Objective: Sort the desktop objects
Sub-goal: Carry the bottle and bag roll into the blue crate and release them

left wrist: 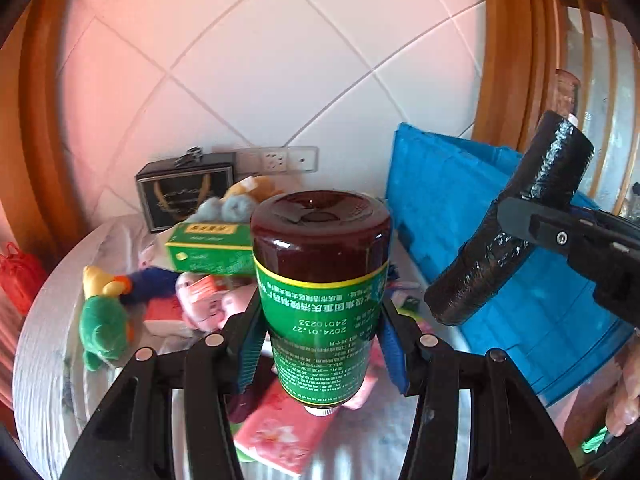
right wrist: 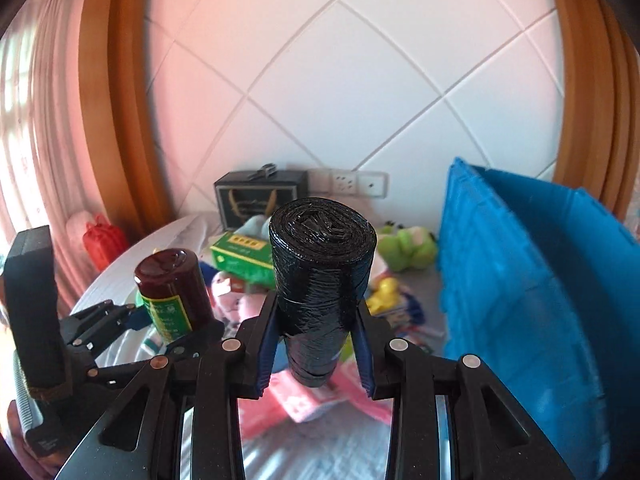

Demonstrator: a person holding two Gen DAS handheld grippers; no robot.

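Left gripper [left wrist: 320, 332] pinching upside-down brown bottle [left wrist: 320, 280], right gripper [right wrist: 316, 344] clamping black bag roll [right wrist: 320, 280] — both risking slipping mid-air above blue crate [right wrist: 540, 280].

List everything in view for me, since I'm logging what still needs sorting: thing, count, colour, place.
bottle: one, dark brown with green label, upside down between the left fingers
bag roll: one, black, between the right fingers
crate: one, blue, right side of the table
green box: one, among the clutter
duck toy: one, green and yellow, table's left
frog toy: one, green, beside the crate
dark box: one, by the wall
left gripper: shut on the bottle
right gripper: shut on the roll
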